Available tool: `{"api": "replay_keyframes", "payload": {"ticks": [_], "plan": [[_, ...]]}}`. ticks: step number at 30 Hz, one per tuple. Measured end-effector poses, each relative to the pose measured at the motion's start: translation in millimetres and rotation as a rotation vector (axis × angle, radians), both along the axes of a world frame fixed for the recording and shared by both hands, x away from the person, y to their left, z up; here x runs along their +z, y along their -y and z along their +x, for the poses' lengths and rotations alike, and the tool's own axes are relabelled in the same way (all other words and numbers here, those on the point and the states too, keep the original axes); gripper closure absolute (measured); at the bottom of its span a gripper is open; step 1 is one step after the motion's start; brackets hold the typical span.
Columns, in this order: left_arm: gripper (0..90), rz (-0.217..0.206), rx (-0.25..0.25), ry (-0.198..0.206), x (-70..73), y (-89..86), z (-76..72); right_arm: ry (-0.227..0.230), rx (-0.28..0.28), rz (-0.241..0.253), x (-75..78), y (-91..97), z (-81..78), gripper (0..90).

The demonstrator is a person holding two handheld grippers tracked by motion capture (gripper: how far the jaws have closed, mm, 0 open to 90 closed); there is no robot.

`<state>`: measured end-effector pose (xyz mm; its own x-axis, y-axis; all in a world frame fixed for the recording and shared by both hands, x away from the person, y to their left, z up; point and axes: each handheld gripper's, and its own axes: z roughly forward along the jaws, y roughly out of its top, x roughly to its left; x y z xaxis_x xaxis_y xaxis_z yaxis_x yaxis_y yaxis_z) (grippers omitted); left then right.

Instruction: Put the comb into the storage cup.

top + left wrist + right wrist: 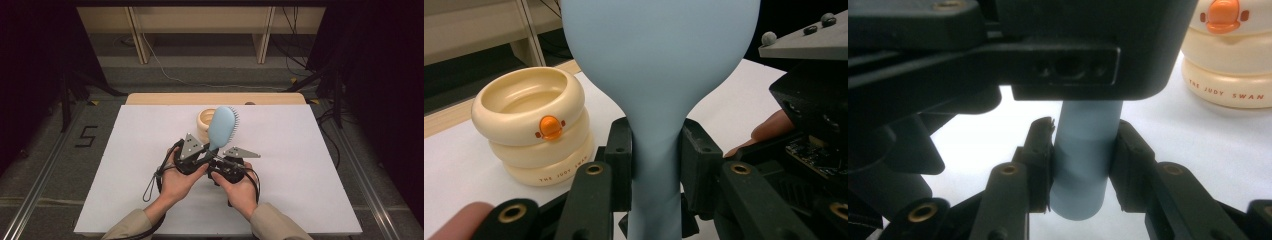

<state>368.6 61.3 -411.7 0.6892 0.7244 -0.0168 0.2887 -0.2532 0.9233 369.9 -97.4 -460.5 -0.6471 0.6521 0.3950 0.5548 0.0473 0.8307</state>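
The handle of the pale blue hairbrush (222, 126) is lying mostly hidden between the two grippers, and its head is running off the top of the left gripper view. The left gripper (656, 150) is clamping the neck just under the head. The right gripper (1083, 160) is squeezing the handle's butt end, with the left gripper's black body blocking everything above it there. The brush is being held above the middle of the bench (300, 150), head tilted away from the person. A cream ringed cup (204, 121) is standing just behind the brush. White bench surface is lying open on both sides. Grey floor and cables are lying beyond.
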Motion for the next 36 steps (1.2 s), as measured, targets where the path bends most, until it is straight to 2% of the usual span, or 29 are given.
{"api": "replay_keyframes", "payload": {"ticks": [10, 17, 28, 36], "plan": [[68.0, -0.006, -0.004, -0.008, -0.1, -0.1, 0.7, -0.008, -0.001, 0.006, -1.1, 0.4, 0.5, 65.3], [61.6, -0.015, -0.022, -0.008, 1.3, 0.1, 1.0, -0.011, -0.004, 0.022, -1.5, 1.7, 1.3, 65.3], [52.3, -0.027, -0.011, -0.007, 3.8, -4.3, 2.3, -0.015, -0.007, 0.027, -1.9, 3.5, 2.4, 65.3], [55.6, -0.010, -0.028, 0.005, 3.2, -2.2, 1.2, -0.020, -0.013, 0.036, -1.9, 4.0, 2.3, 65.3]]}}
